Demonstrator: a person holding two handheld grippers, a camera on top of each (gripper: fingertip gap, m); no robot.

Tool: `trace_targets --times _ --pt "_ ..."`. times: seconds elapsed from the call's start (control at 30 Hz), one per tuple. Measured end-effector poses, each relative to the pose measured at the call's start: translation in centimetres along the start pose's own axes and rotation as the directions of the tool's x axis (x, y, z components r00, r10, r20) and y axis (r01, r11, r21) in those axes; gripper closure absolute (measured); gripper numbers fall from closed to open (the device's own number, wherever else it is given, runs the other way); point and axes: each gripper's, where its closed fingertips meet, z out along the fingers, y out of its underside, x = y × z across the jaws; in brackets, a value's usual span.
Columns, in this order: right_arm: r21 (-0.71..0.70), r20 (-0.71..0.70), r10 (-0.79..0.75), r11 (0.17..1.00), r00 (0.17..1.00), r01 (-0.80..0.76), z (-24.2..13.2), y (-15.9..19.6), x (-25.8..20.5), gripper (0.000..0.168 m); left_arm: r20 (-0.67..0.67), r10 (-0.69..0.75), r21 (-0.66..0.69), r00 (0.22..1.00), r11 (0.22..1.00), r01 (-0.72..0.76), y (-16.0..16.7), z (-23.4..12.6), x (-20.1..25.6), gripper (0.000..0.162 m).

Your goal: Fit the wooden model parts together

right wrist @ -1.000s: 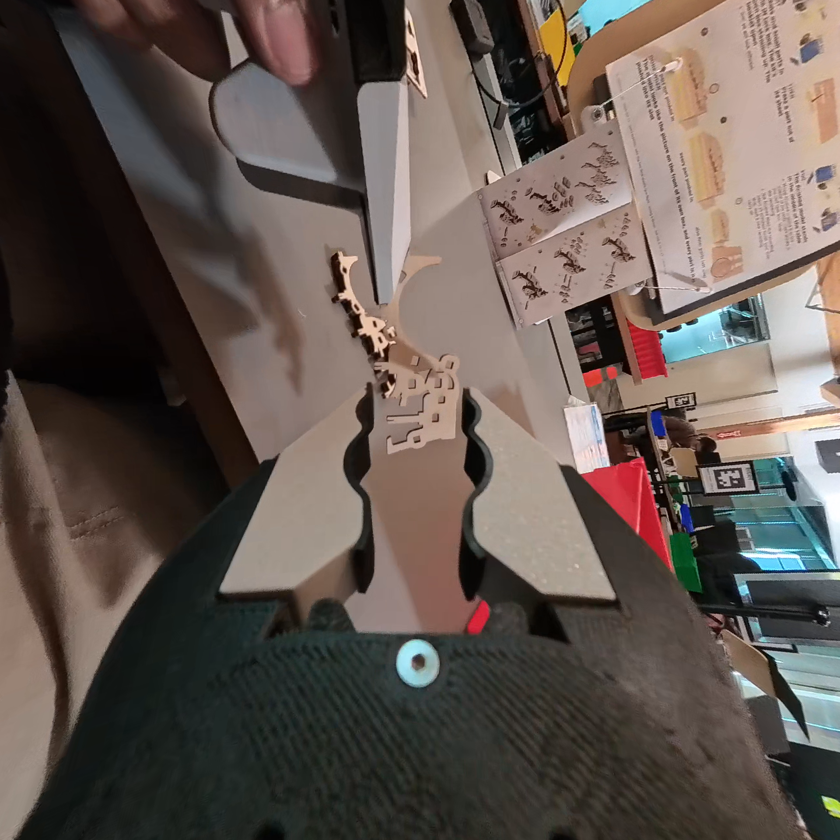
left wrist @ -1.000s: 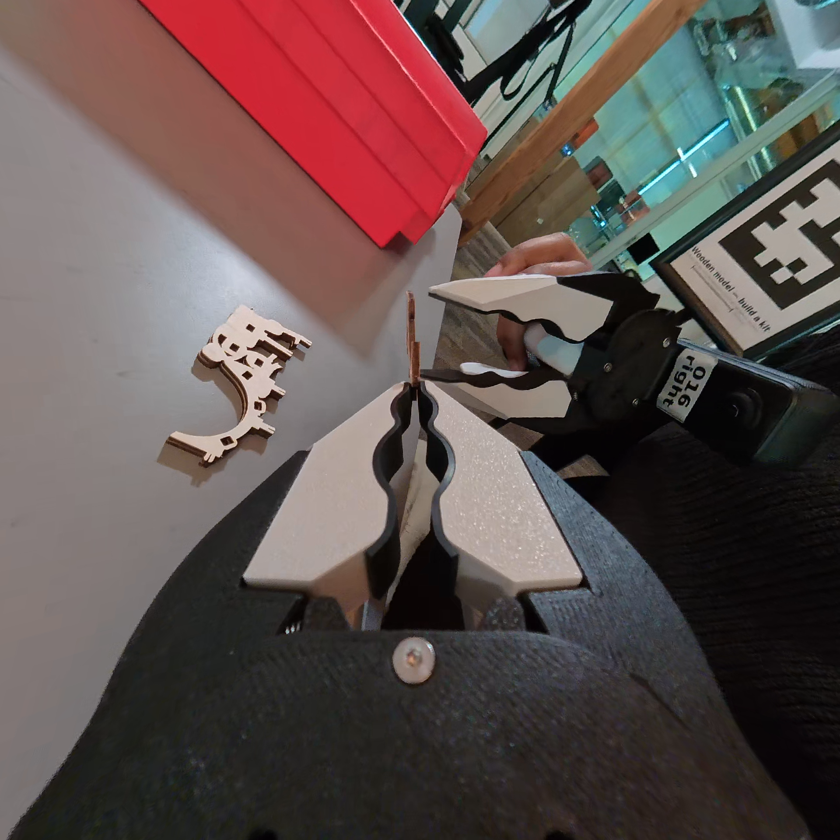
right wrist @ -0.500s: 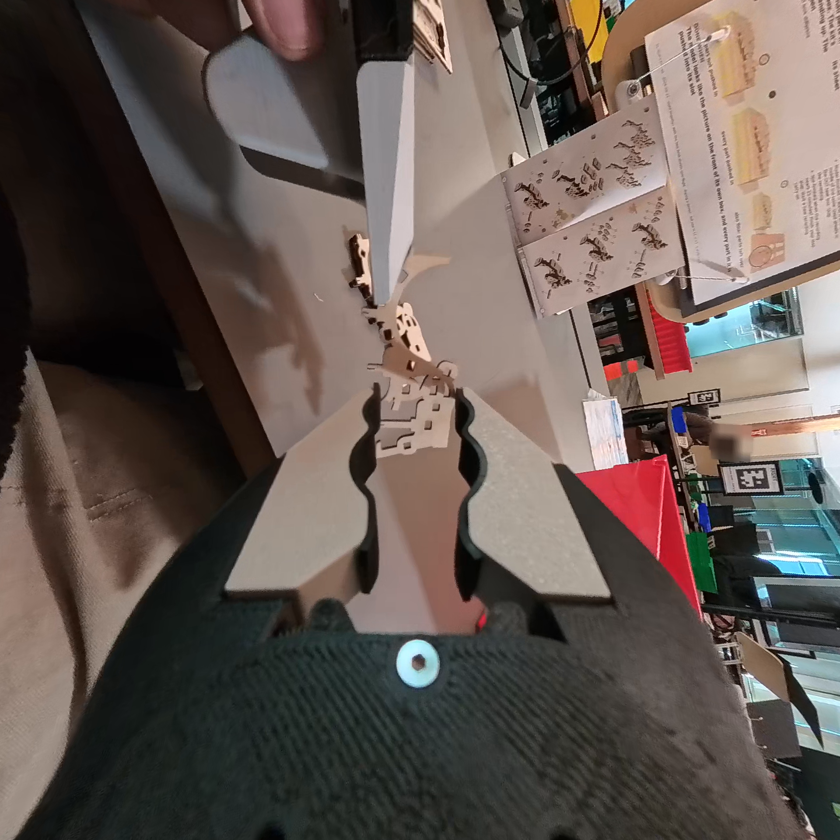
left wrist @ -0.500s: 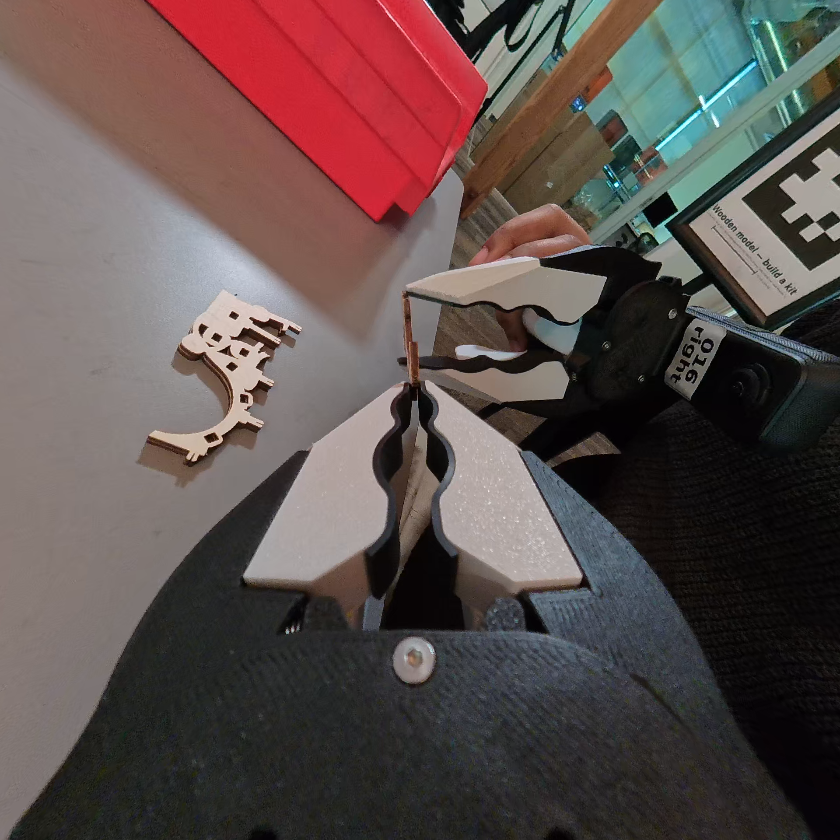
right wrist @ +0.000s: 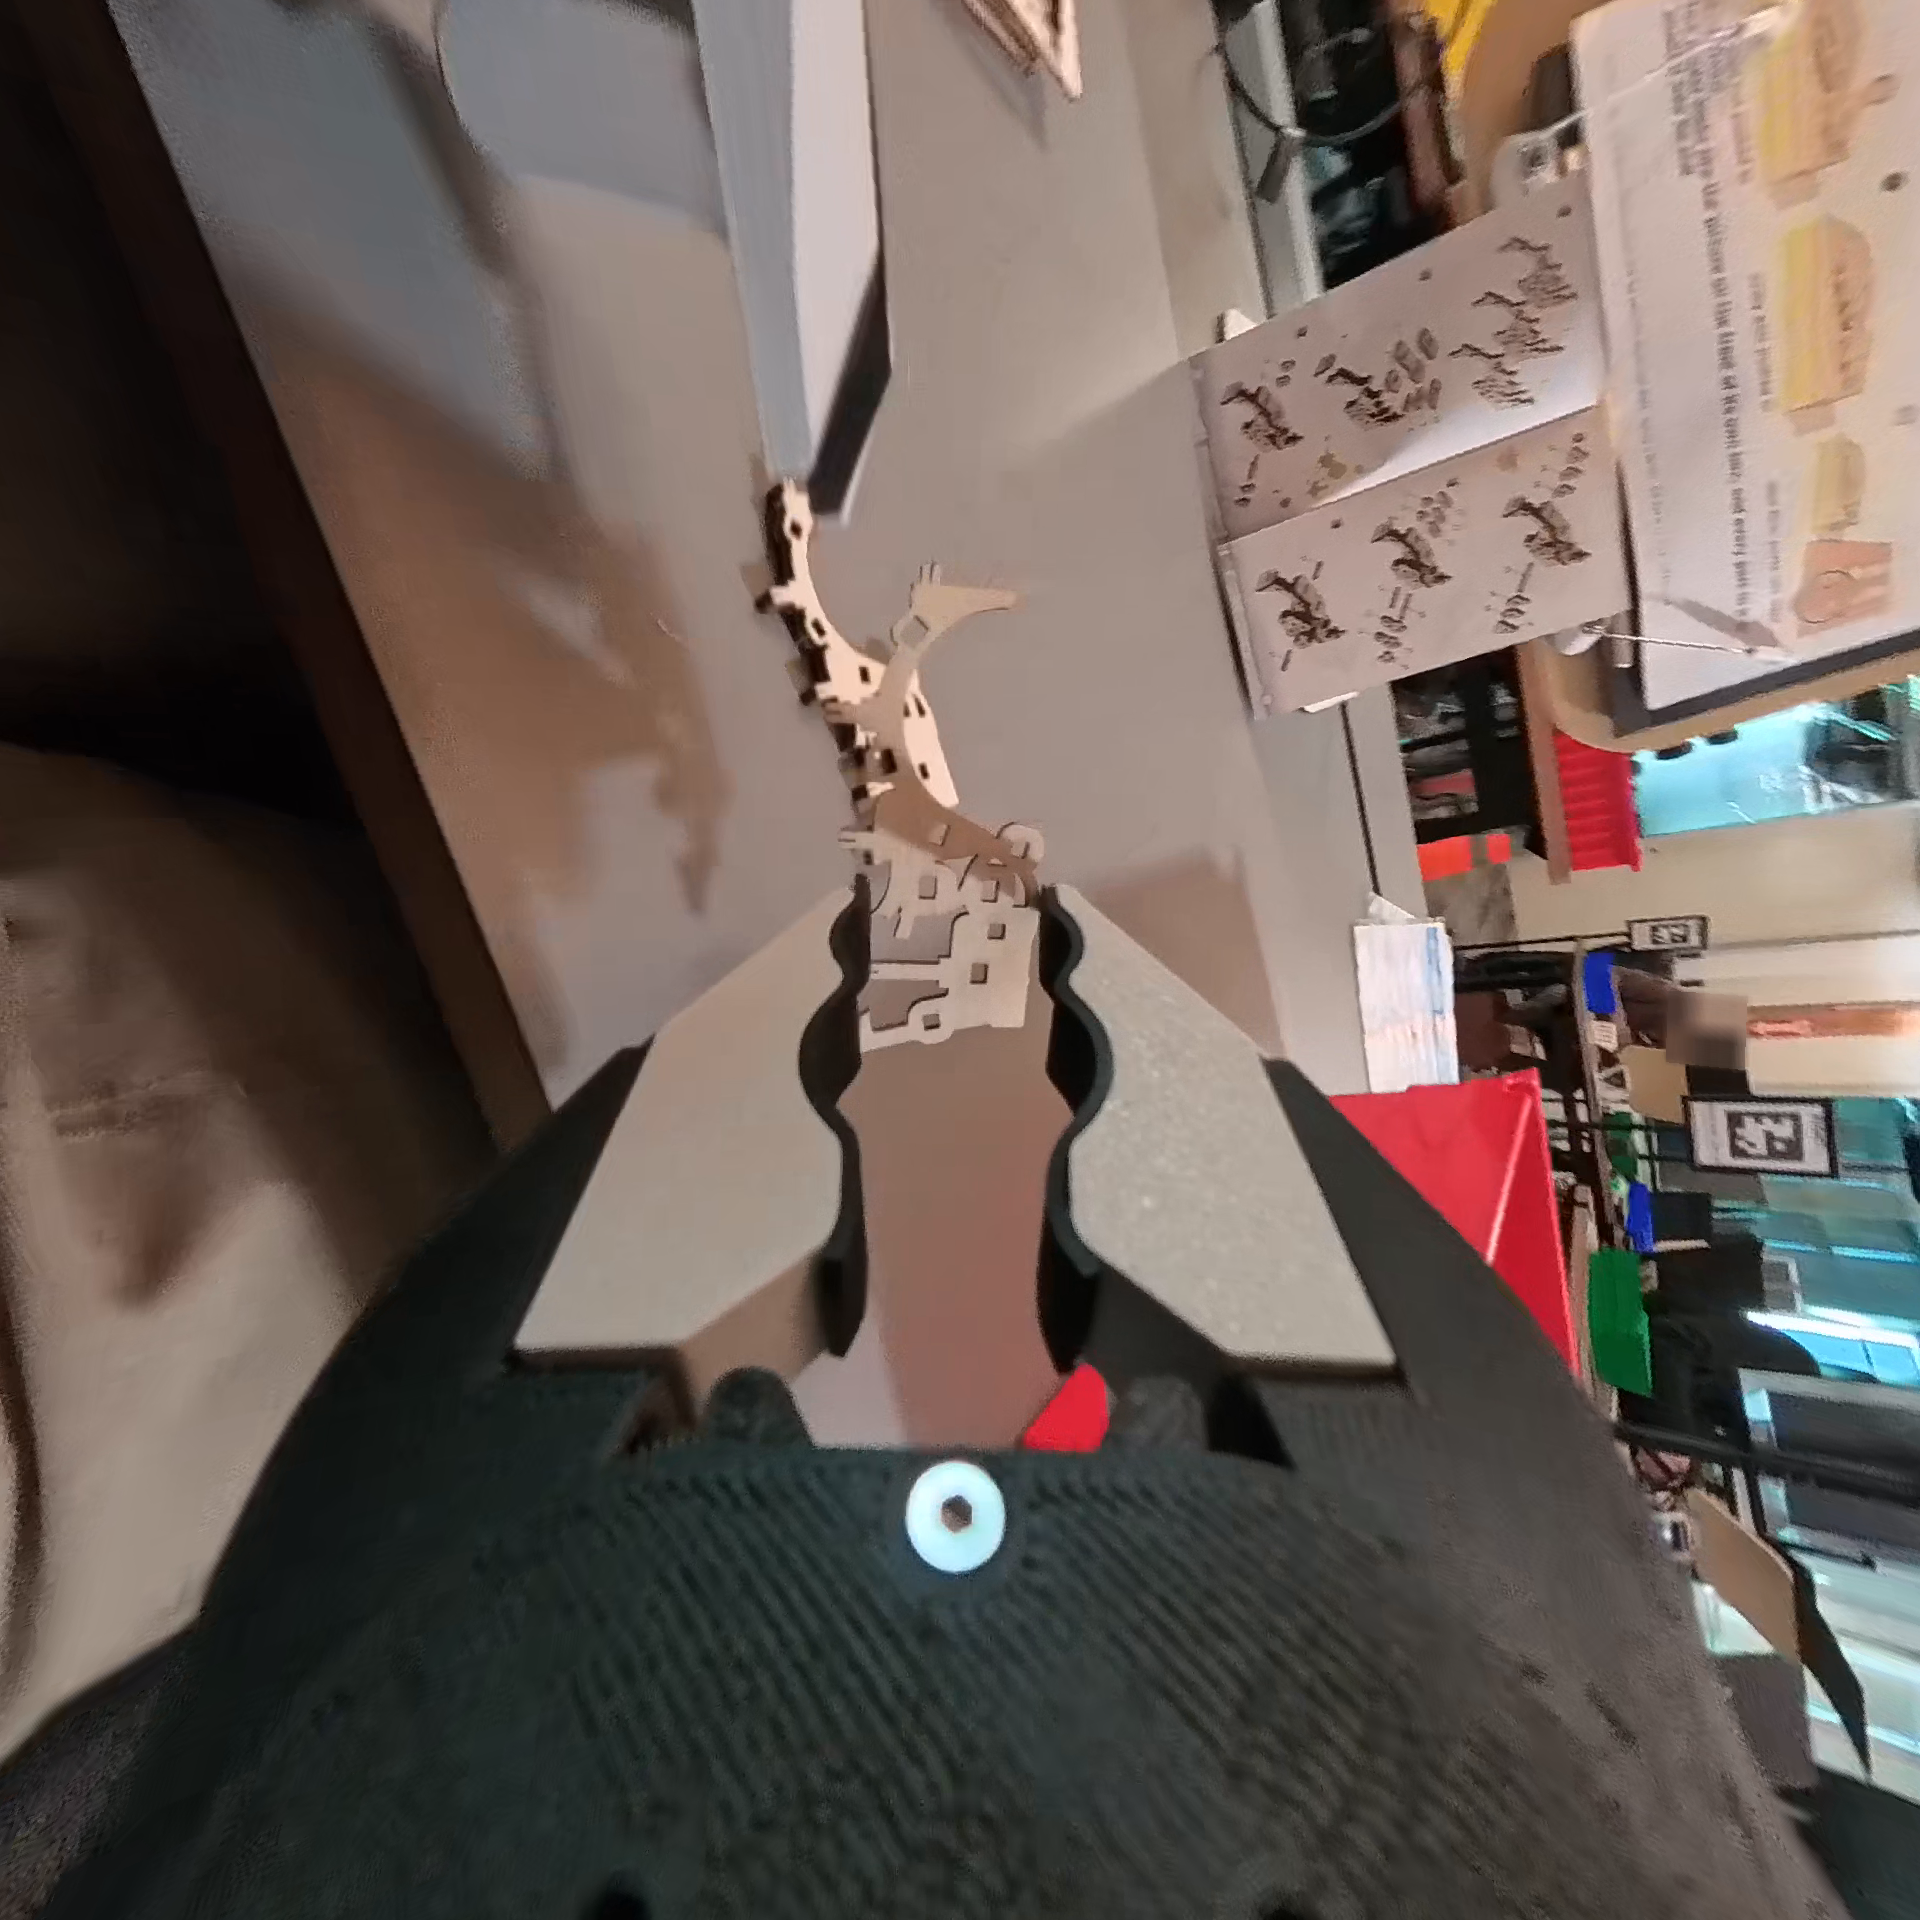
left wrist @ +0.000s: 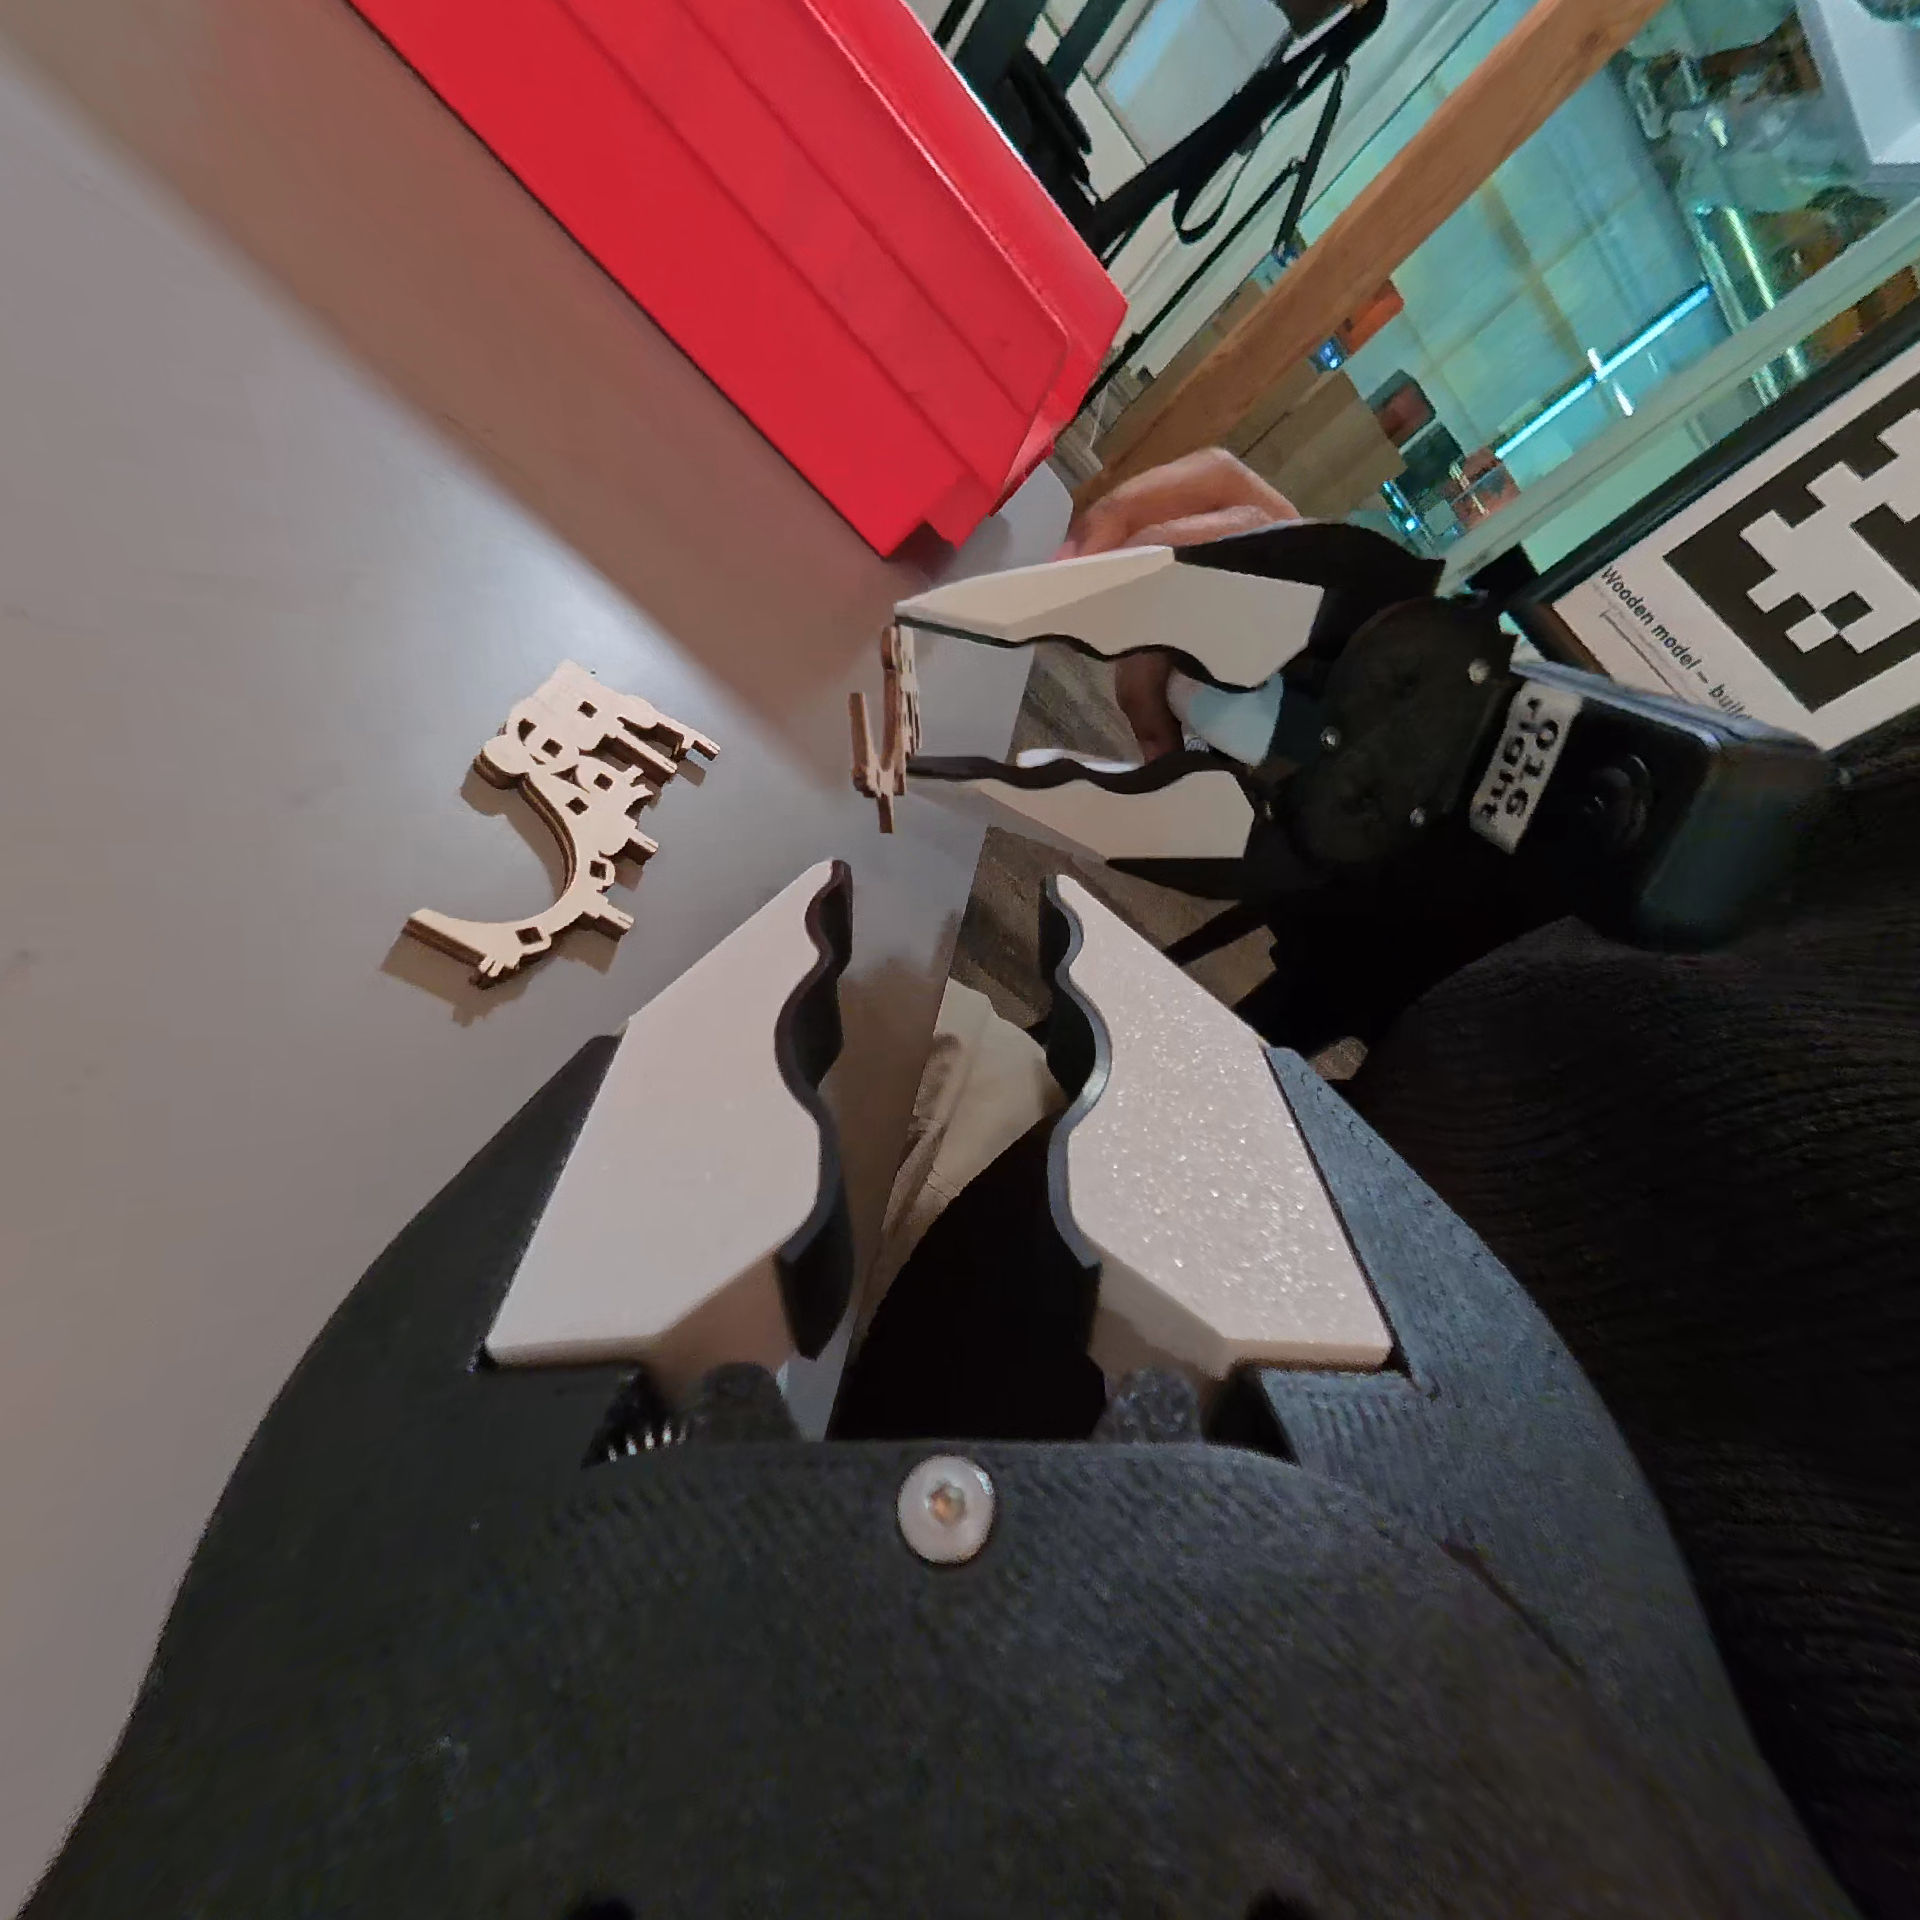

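Observation:
My right gripper (right wrist: 948, 904) is shut on a flat wooden model part (right wrist: 951, 982), gripping it by its edges. A curved wooden piece (right wrist: 909, 717) rises from that part. In the left wrist view the right gripper (left wrist: 909, 698) holds these parts (left wrist: 888, 717) edge-on above the table edge. My left gripper (left wrist: 945, 891) is open and empty, just below them. One of its fingers (right wrist: 805, 260) shows in the right wrist view. Another cut-out wooden piece (left wrist: 566, 821) lies flat on the grey table (left wrist: 208, 520), and shows in the right wrist view (right wrist: 790, 561).
A red bin (left wrist: 779, 229) stands at the back of the table. A folded instruction sheet (right wrist: 1403, 468) stands farther along it. A sign with a black-and-white marker (left wrist: 1818, 582) is at the right. A person's hand (left wrist: 1174, 499) holds the right gripper.
My left gripper has opened and let go of the wooden part. The right gripper now holds it alone, a little farther from the left fingertips.

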Motion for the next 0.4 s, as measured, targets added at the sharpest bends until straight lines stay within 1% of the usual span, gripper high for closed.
trace_targets --times 0.03,0.1,0.2,0.3,0.4 --pt "-0.009 0.037 -0.023 1.000 0.999 0.023 0.3 0.3 0.2 0.137 0.005 0.000 0.011 1.000 1.000 0.000 -0.1 -0.3 0.0 0.127" --pt "-0.005 0.143 -0.056 0.998 0.988 0.058 1.0 0.5 0.3 0.137 0.020 0.000 0.036 1.000 0.999 -0.001 -0.2 -1.1 -0.2 0.127" --pt "0.011 0.322 -0.050 0.999 0.946 0.049 2.4 0.2 0.7 0.137 0.039 -0.015 0.079 0.999 0.997 0.012 -0.7 -2.3 -0.6 0.126" --pt "0.015 0.526 0.002 1.000 0.850 -0.012 3.4 -1.0 0.5 0.137 0.052 -0.033 0.111 0.998 0.993 0.027 -1.0 -3.2 -1.1 0.127" --pt "-0.018 0.677 0.031 1.000 0.736 -0.025 4.1 -1.9 0.1 0.137 0.046 -0.062 0.128 0.997 0.990 0.056 -1.1 -3.6 -1.5 0.127"
